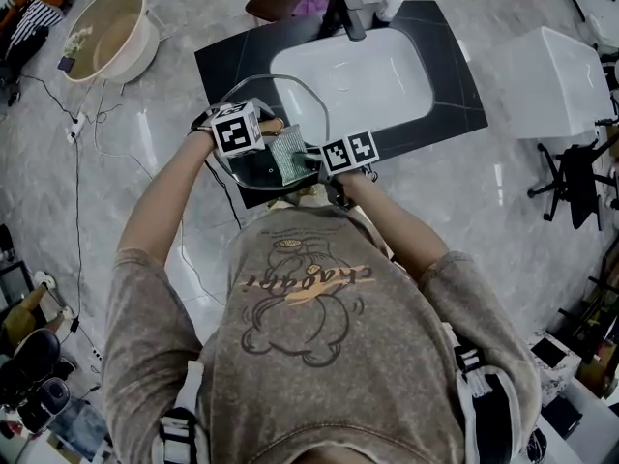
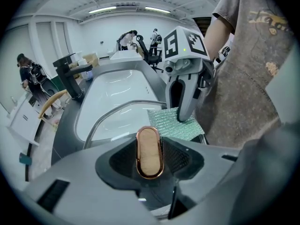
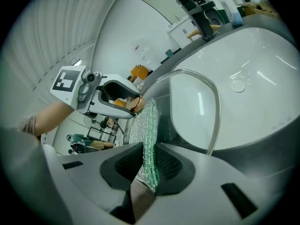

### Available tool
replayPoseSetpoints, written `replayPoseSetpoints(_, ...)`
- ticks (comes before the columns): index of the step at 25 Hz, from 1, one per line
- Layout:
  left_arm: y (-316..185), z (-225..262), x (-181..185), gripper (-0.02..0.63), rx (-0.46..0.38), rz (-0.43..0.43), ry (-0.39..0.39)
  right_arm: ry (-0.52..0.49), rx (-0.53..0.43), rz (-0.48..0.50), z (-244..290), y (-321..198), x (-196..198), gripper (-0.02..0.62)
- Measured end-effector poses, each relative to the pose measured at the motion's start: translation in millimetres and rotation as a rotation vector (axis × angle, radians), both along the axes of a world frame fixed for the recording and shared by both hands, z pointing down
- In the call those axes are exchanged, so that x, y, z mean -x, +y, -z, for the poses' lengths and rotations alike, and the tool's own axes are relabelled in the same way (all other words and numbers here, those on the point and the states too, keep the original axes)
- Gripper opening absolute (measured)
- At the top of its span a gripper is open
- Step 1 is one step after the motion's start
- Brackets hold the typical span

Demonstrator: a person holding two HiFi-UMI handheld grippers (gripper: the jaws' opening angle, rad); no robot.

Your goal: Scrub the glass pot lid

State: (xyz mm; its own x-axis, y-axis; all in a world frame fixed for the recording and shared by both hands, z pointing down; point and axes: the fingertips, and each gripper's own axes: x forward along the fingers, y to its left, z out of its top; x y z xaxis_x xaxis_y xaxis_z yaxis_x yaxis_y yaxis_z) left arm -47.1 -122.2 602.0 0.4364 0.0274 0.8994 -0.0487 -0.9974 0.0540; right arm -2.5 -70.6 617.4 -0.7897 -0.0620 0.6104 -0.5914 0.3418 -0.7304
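**Holding lid by its knob, pad pressed on the glass**

- Left gripper (image 1: 263, 127): jaws clamped on the lid's handle (image 2: 149, 152). It's an elongated oval knob with a copper-coloured metal rim and a matte tan face. Ribbed black pads sit on both of its sides.
- Right gripper (image 1: 314, 158): jaws pinching the near edge of the scrub pad (image 3: 149, 125). The pad is a thin rectangle with a green core and a glittery silver mesh face. It's gripped edge-on between the pads.
- The pad's flat face lies against the glass, just beside the knob. The two grippers nearly meet.
- Glass pot lid (image 1: 253, 167): round clear glass with a thin bright metal rim band. It's at the near edge of the worktop (image 1: 232, 61). Its far rim overhangs the near left corner of the basin (image 1: 358, 80). I can't tell its exact tilt.
- Worktop: a glossy black slab, rectangular.
- Basin: smooth white, a rounded rectangle, with the drain visible in the right gripper view.
- Far edge of the worktop: a boxy black faucet (image 1: 350, 8), with a white bottle (image 1: 392, 0) just to its right.
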Motion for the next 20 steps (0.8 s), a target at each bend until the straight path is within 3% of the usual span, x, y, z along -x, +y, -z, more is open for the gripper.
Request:
replayPoseSetpoints(13, 0.7, -1.0, 1.1, 0.173, -0.003, 0.009, 0.004, 0.142, -0.111, 0.168, 0.9, -20.5, -19.1, 0.084)
replayPoseSetpoints(20, 0.5, -1.3, 0.7, 0.173, -0.013, 0.009, 0.01, 0.182, -0.123, 0.184, -0.6, -30.4, -30.7, 0.084)
